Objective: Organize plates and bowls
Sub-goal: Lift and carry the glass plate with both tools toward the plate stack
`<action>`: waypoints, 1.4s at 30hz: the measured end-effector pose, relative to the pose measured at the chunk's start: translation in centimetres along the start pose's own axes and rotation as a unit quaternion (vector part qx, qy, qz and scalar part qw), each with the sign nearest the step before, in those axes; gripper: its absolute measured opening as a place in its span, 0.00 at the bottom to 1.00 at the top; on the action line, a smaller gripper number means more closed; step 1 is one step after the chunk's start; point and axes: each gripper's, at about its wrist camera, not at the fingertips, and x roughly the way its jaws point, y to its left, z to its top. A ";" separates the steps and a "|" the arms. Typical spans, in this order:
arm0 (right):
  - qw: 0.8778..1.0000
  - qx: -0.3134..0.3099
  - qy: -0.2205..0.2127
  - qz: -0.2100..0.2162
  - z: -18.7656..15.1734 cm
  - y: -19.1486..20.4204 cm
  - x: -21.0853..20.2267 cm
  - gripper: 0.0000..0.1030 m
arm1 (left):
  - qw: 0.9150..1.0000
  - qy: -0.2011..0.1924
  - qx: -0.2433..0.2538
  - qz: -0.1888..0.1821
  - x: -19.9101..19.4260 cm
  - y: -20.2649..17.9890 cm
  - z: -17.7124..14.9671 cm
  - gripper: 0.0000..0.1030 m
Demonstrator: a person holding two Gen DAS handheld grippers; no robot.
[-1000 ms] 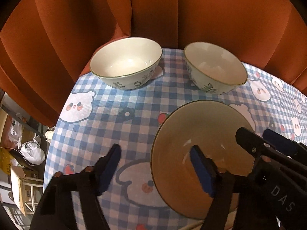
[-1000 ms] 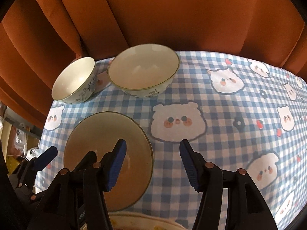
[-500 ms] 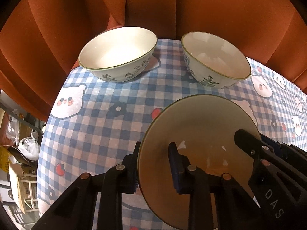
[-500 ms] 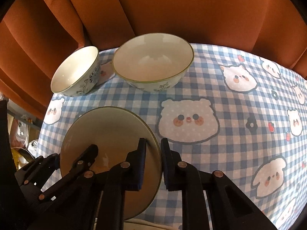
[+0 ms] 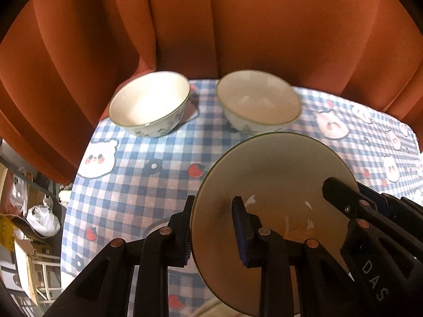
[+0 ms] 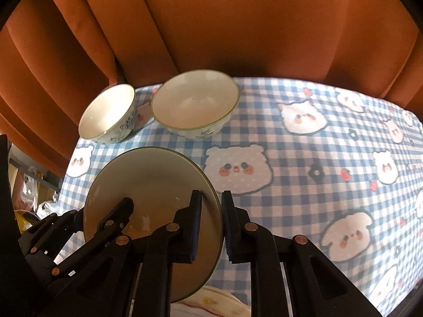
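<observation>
Left tongs and right tongs clamp opposite rims of plate, sharing load; two bowls far on bench.

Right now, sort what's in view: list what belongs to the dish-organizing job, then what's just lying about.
Job:
- plate, clamped on opposite rims by left gripper and right gripper
- left bowl
- right bowl

Lying about:
- checked tablecloth
- orange curtain
- bags and boxes on the floor
</observation>
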 end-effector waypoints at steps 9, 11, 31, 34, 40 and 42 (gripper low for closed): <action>0.999 0.026 -0.035 -0.025 -2.8 -3.1 -5.6 0.18 | 0.999 -0.025 0.030 -0.027 -3.7 -3.7 -1.9 0.25; 0.998 0.029 -0.038 -0.029 -3.5 -4.0 -6.6 0.18 | 0.999 -0.026 0.032 -0.031 -4.5 -4.7 -2.7 0.25; 0.999 0.027 -0.030 -0.026 -10.9 -15.8 -10.9 0.18 | 0.999 -0.004 0.036 -0.016 -6.2 -16.4 -10.3 0.25; 0.999 0.024 -0.021 -0.018 -11.9 -17.4 -10.4 0.18 | 0.999 0.008 0.034 -0.005 -5.7 -17.9 -11.6 0.25; 1.000 0.009 0.003 -0.005 -13.8 -19.6 -8.9 0.18 | 0.999 0.040 0.016 0.005 -4.1 -19.5 -13.7 0.25; 1.000 0.002 0.010 -0.002 -14.2 -19.9 -8.4 0.18 | 0.999 0.052 0.011 0.011 -3.6 -19.9 -14.2 0.25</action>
